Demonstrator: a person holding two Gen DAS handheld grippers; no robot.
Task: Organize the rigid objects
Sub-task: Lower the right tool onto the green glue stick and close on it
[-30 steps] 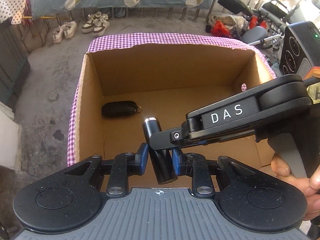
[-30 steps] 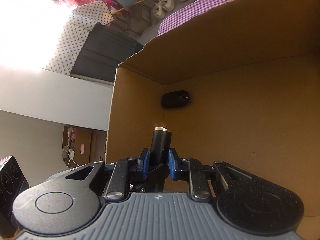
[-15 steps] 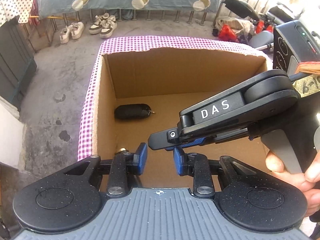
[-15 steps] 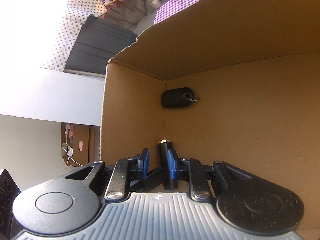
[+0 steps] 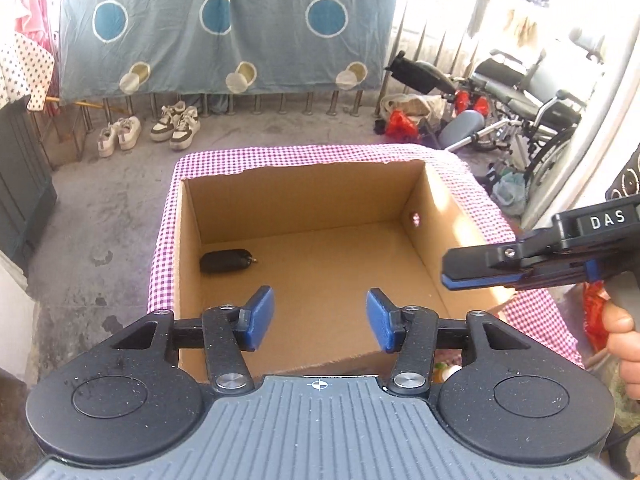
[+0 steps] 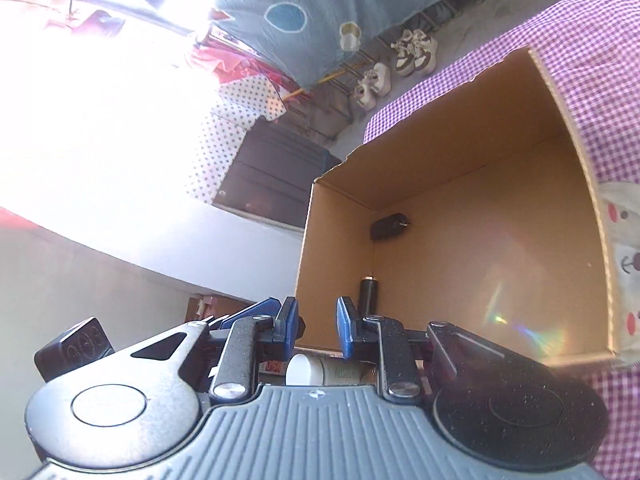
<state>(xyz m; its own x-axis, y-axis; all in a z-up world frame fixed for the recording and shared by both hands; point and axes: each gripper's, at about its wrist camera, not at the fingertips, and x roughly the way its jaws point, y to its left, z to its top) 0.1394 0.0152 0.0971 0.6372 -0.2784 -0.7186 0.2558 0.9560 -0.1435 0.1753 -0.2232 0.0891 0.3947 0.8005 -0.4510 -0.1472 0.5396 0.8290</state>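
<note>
two things already lie in the cardboard box (image 5: 304, 196): a black pouch (image 5: 226, 261) against the left wall near the far corner, and a black cylinder (image 6: 369, 294) with a metal cap, seen only from the right wrist, lying along that same wall nearer the front. the box sits on a purple checked cloth (image 5: 160, 264).

the left gripper (image 5: 319, 318) hovers over the box's near edge; its blue pads (image 5: 260, 312) have just been opening and now stand spread, with nothing between them. the right gripper (image 6: 318, 326) is beside the box on the right, outside it; its jaws are nearly together with a narrow gap and nothing in it. a hand (image 5: 624, 344) shows at its handle.

the step in hand looks like the end of a drop-off: the cylinder is down in the box and both tools are free. the next move, as i judge it, calls for another loose item. below the right gripper a white-capped bottle (image 6: 316, 372) lies outside the box, near its front wall. that gripper would need to spread its jaws first, then come down over the bottle's body.
</note>
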